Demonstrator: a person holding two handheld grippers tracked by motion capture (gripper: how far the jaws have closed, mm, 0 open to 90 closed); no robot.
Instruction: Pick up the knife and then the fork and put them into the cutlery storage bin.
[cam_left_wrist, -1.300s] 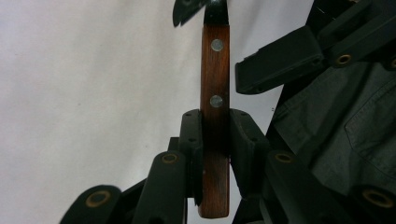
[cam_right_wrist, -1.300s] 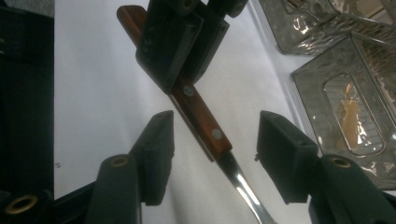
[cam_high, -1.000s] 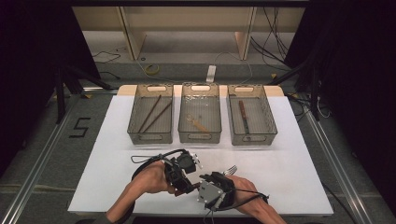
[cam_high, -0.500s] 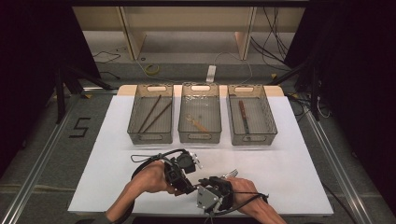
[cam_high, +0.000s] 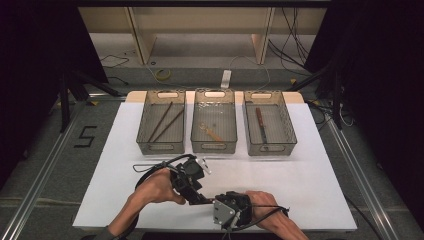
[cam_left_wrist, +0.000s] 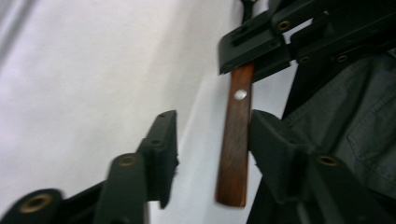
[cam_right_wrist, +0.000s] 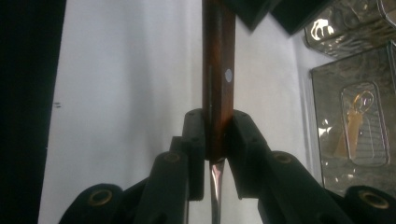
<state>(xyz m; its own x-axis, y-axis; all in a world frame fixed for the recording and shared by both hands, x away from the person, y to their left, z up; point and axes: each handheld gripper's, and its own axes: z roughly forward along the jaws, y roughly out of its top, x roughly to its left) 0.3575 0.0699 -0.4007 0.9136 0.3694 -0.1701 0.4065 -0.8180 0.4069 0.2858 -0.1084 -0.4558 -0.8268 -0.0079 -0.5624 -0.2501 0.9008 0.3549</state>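
A knife with a brown wooden handle (cam_left_wrist: 236, 140) and one silver rivet hangs between the two grippers near the table's front edge. My right gripper (cam_right_wrist: 215, 135) is shut on the handle (cam_right_wrist: 218, 70), its jaws having just closed further, and the metal blade (cam_right_wrist: 215, 186) runs down between them. My left gripper (cam_left_wrist: 215, 140) has just been opening: the handle's free end lies between its spread jaws, close against one and apart from the other. In the high view the left gripper (cam_high: 200, 192) points at the right gripper (cam_high: 220, 202).
Three clear bins stand in a row at the back of the white mat (cam_high: 310, 170): the left bin (cam_high: 142, 135) holds two dark sticks, the middle bin (cam_high: 195, 135) a gold-coloured utensil, the right bin (cam_high: 285, 132) another brown-handled knife. A dark sleeve (cam_left_wrist: 364, 121) lies behind the grippers.
The left gripper's jaws have spread apart off the knife handle. The right gripper sits a little closer in on the handle. Both hands remain close together at the front edge.
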